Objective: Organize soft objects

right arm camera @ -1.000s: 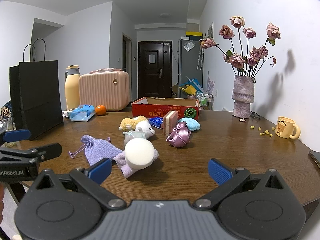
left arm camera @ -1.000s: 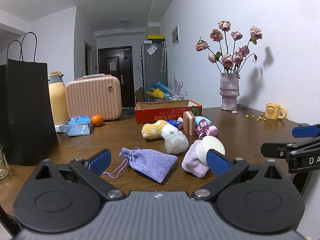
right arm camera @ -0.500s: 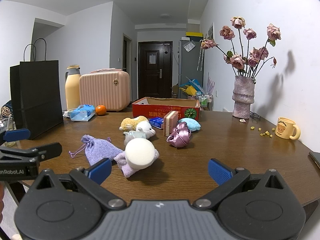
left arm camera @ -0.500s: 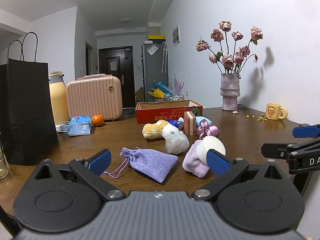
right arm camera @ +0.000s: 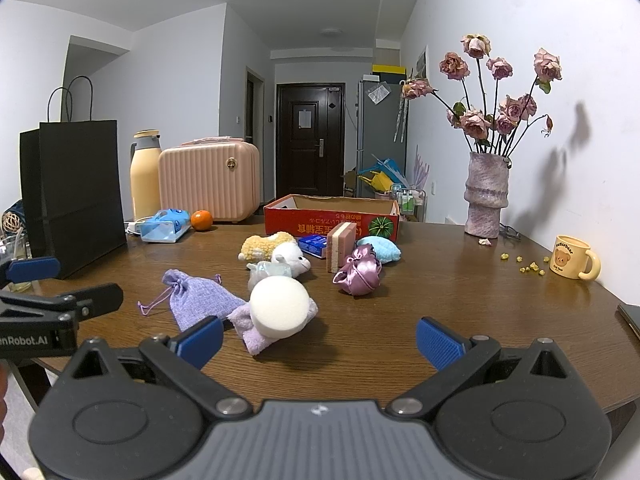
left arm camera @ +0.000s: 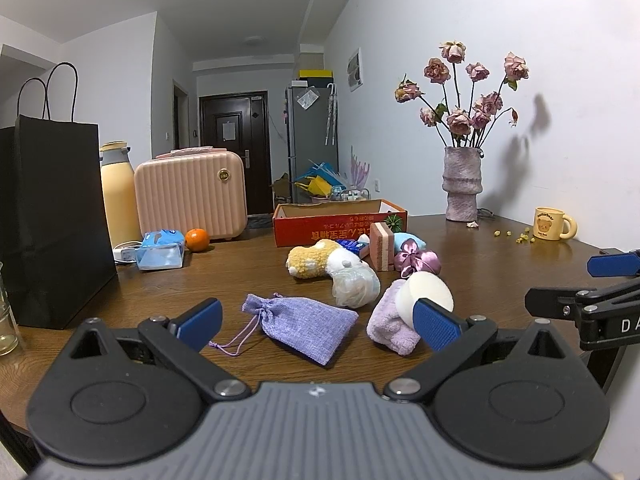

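Soft things lie on the brown table: a lilac drawstring pouch (left arm camera: 304, 326) (right arm camera: 198, 298), a white round sponge (left arm camera: 424, 292) (right arm camera: 278, 306) on a lilac towel (left arm camera: 390, 326) (right arm camera: 256, 330), a yellow and white plush (left arm camera: 320, 260) (right arm camera: 276, 250), a pink satin pouch (left arm camera: 418, 260) (right arm camera: 360, 272), a pink sponge block (left arm camera: 380, 246) (right arm camera: 340, 246) and a blue cushion (right arm camera: 380, 250). A red cardboard box (left arm camera: 340, 226) (right arm camera: 332, 218) stands open behind them. My left gripper (left arm camera: 316, 324) is open and empty, just short of the lilac pouch. My right gripper (right arm camera: 318, 340) is open and empty, near the towel.
A black paper bag (left arm camera: 52, 220) (right arm camera: 76, 196), a yellow flask (left arm camera: 118, 196), a pink case (left arm camera: 190, 196), a tissue pack (left arm camera: 160, 250) and an orange (left arm camera: 197, 239) stand at the left. A vase of roses (left arm camera: 462, 184) and a yellow mug (left arm camera: 554, 224) stand at the right.
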